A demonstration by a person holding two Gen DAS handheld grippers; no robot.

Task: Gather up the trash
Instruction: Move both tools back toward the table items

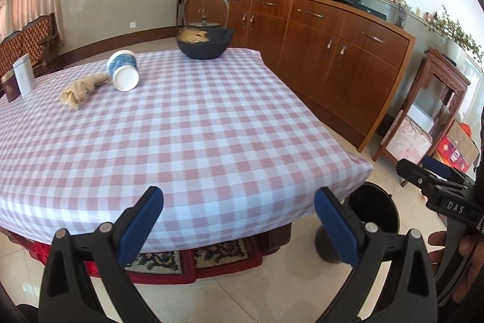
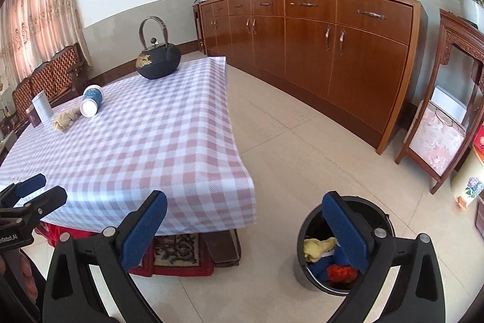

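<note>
A crumpled beige wad point(image 1: 83, 90) point(image 2: 65, 118) lies on the checked tablecloth point(image 1: 196, 126) point(image 2: 136, 147) at the far left, touching a blue-and-white cup point(image 1: 124, 70) point(image 2: 91, 102) tipped on its side. On the floor by the table's near right corner stands a black bin point(image 1: 375, 211) point(image 2: 305, 277) holding yellow, blue and red scraps. My left gripper point(image 1: 239, 196) point(image 2: 48, 186) hovers open and empty over the table's near edge. The right gripper point(image 2: 245, 199) point(image 1: 419, 165) is open and empty, its right finger above the bin.
A black iron teapot point(image 1: 204, 34) point(image 2: 158, 59) sits at the table's far edge, and two small boxes point(image 1: 21, 77) at its far left. A long wooden sideboard point(image 1: 317, 50) with a TV runs along the right wall. Carved stands point(image 2: 438, 126) and tiled floor lie to the right.
</note>
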